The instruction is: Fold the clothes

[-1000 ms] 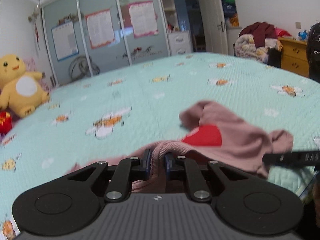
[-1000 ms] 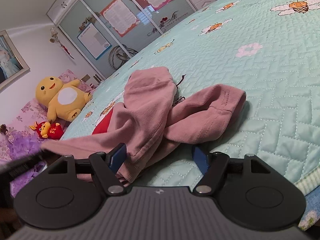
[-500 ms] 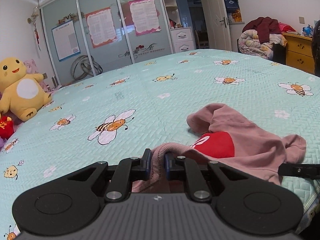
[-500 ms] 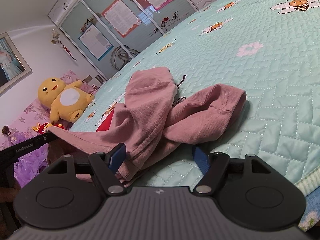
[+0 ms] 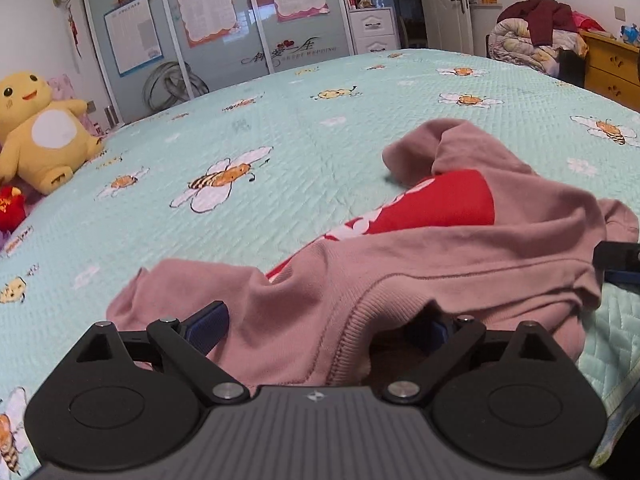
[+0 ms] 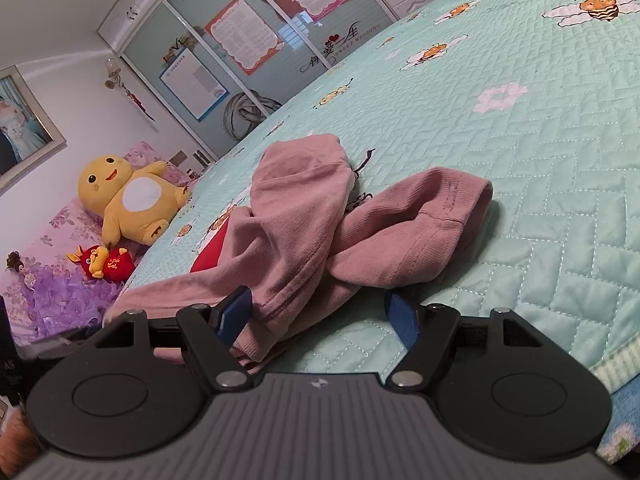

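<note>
We are holding both grippers low over the bed [image 5: 304, 128], where a pink sweatshirt [image 5: 460, 256] is lying crumpled on the mint quilt near its front edge, its red print [image 5: 448, 204] facing up. Our left gripper [image 5: 320, 320] has just been opening: its jaws are standing wide apart, with the ribbed hem lying loose between the blue pads [image 5: 208, 320], which are not pressing on it. Our right gripper [image 6: 320, 312] is also standing apart; a fold of the sweatshirt is draping against its left pad [image 6: 236, 310], while the right pad is clear of the cloth over bare quilt. A yellow plush toy [image 6: 128, 200] is sitting by the pillows.
</note>
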A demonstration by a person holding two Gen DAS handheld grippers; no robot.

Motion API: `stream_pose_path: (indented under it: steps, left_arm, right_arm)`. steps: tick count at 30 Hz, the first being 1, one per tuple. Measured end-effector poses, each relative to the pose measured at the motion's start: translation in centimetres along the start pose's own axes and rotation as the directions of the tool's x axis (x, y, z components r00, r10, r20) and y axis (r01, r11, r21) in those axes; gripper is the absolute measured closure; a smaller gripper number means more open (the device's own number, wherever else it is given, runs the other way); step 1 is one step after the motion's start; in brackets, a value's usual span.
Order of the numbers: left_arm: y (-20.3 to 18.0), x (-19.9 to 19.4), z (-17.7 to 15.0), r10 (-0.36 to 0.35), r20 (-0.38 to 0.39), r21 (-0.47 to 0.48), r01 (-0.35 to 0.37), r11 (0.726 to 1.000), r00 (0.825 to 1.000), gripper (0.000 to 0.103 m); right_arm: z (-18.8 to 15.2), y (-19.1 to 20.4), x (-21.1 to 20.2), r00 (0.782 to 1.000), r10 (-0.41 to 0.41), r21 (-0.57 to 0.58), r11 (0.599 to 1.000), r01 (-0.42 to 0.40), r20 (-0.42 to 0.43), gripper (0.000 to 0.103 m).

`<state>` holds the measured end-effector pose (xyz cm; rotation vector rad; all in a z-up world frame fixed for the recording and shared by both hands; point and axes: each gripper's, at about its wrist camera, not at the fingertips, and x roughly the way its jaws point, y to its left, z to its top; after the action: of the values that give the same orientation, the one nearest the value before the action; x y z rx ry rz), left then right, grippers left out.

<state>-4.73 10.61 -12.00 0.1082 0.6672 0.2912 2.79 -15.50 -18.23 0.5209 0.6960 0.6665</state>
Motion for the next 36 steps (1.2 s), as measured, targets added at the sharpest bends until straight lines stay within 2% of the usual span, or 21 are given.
stream_pose_path:
  steps: [10, 29, 36]
  left_arm:
    - [-0.07, 0.14, -0.29, -0.004, -0.002, -0.024, 0.004, 1.0, 1.0, 0.005]
    - [-0.76, 0.1, -0.53, 0.025, -0.053, -0.018, -0.026, 0.999, 0.998, 0.003]
    - [-0.7, 0.07, -0.57, 0.025, -0.058, -0.019, -0.026, 0.999, 0.998, 0.003]
  right_arm:
    - [-0.14, 0.12, 0.12, 1.0, -0.006, -0.016, 1.0, 0.006, 0.005, 0.029]
    - [-0.14, 0.19, 0.23, 1.0, -0.01, -0.028, 1.0, 0.01, 0.009, 0.028]
    - [-0.28, 0.53, 0.43, 1.0, -0.014, -0.044, 0.999, 0.015, 0.011, 0.024]
